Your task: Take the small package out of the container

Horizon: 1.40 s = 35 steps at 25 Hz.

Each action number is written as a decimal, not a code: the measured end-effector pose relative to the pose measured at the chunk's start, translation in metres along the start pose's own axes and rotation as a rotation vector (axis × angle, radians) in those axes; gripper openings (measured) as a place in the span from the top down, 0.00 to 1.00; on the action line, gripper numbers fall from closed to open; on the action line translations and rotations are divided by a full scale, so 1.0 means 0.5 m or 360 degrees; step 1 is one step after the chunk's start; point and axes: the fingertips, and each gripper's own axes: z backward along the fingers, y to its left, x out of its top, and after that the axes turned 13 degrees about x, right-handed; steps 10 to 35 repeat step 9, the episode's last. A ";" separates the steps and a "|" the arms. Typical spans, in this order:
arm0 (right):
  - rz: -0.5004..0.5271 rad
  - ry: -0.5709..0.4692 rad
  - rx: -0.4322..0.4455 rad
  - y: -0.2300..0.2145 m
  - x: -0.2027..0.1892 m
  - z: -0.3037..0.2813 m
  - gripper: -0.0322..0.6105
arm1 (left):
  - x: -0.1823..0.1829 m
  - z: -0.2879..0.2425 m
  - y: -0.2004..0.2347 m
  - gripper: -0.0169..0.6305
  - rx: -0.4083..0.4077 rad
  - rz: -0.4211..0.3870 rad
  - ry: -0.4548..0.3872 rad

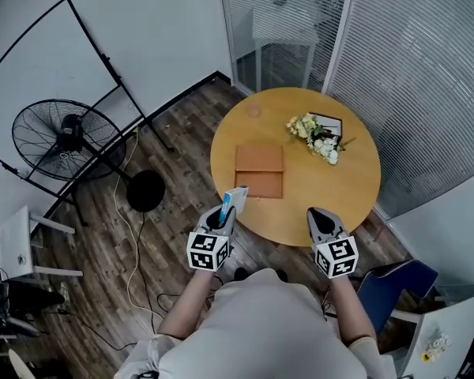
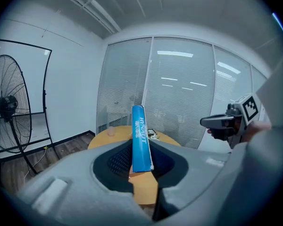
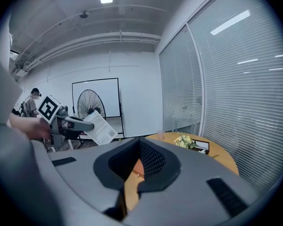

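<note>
- Head view: round wooden table (image 1: pixel 332 192) carries a flat brown container (image 1: pixel 259 170) at its centre, lying as two panels joined edge to edge.
- Small package (image 1: pixel 235 198): outside the container, raised over the table's near-left edge, close to the container's near-left corner as seen from above. Whether it touches the container cannot be told from this view.
- Left hand-held gripper (image 1: pixel 225 212): jaws closed down to a narrow gap, pads pressing both faces of the small package. Left gripper view shows the package edge-on and roughly upright, blue with white print, its lower end seated between the pads and most of its length standing clear above them.
- Right gripper view shows the package's broad face, white with fine print.
- Right hand-held gripper (image 1: pixel 316 215): jaw tips together, nothing between them. It is held over the table's near-right edge, well apart from the left one and from the container.
- Far side of table: bunch of pale flowers (image 1: pixel 314 136) beside a dark-framed card (image 1: pixel 329 121); small pale cup (image 1: pixel 253 110) near the far-left rim.
- Floor, left of table: pedestal fan (image 1: pixel 59 139).
</note>
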 end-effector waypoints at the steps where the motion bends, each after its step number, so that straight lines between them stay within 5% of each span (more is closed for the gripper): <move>1: 0.0000 0.0000 0.0001 0.001 -0.002 0.002 0.95 | -0.001 0.002 0.000 0.86 0.0004 0.0002 0.0000; 35: 0.0004 0.0001 -0.0016 -0.012 -0.004 -0.006 0.95 | -0.005 -0.008 0.006 0.86 0.0007 0.0006 0.0013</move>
